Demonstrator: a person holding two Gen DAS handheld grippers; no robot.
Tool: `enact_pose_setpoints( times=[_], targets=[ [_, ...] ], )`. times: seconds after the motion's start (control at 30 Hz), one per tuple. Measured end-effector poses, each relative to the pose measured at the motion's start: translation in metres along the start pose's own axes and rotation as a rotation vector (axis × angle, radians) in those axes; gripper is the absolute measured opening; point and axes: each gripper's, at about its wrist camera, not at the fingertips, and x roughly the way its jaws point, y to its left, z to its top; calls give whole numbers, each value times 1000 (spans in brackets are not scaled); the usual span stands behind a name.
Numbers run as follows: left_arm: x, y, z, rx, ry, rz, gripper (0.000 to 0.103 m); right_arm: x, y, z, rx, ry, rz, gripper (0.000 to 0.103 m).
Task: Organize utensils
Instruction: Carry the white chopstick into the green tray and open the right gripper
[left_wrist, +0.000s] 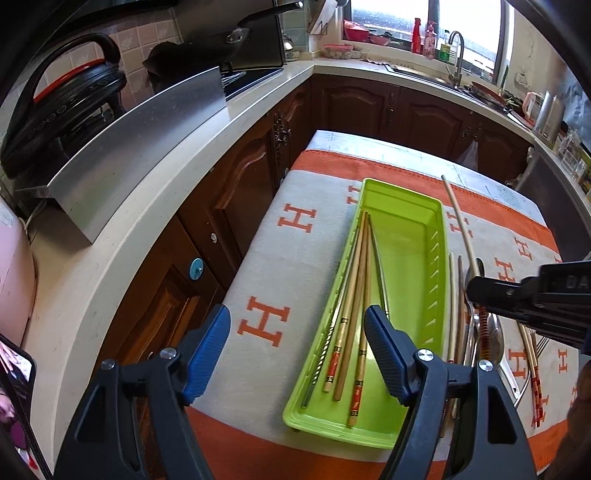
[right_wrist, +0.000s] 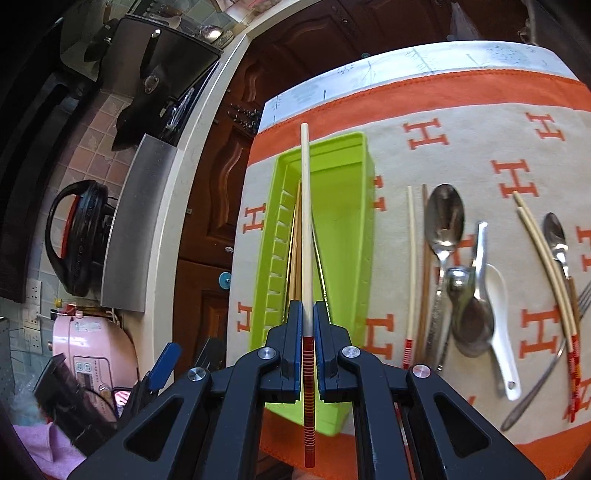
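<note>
A green tray (left_wrist: 410, 236) lies on the orange and grey cloth and holds several chopsticks (left_wrist: 356, 295). It also shows in the right wrist view (right_wrist: 343, 229). My right gripper (right_wrist: 306, 325) is shut on a cream chopstick with a red banded end (right_wrist: 305, 221), held above the tray. That chopstick (left_wrist: 460, 221) and the right gripper (left_wrist: 476, 291) show at the right in the left wrist view. My left gripper (left_wrist: 297, 350) is open and empty over the tray's near left side. Loose chopsticks (right_wrist: 410, 258), spoons (right_wrist: 443, 221) and a white spoon (right_wrist: 498, 314) lie right of the tray.
A kitchen counter (left_wrist: 155, 221) with a steel panel (left_wrist: 140, 155) and a black cooker (left_wrist: 62, 99) runs along the left. Dark wooden cabinets (left_wrist: 240, 184) stand below it. A sink with a tap (left_wrist: 456, 55) is at the back. A fork (right_wrist: 546, 369) lies at the cloth's right.
</note>
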Motion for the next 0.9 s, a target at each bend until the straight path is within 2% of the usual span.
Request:
enact_pose_setpoints(
  times=[0.33,0.4,0.57,0.8,0.9],
  targets=[
    [4,12,-2,-35,10,22,73,48,0,13,31,12,-39,8],
    [3,12,-2,-32,8,28,73,53,-1,12,27,35,-49,21],
    [2,9,-3,-28,10,30,73,45,-4,2,-22,35,-57,23],
    [-7,-6,-6,0,1,23,75,11,-13,-19,-128,-21,-138,24],
    [-13,-14,-9,10,-5,18,79,-7,-28,-27,-139,-42,-164,31]
  ],
)
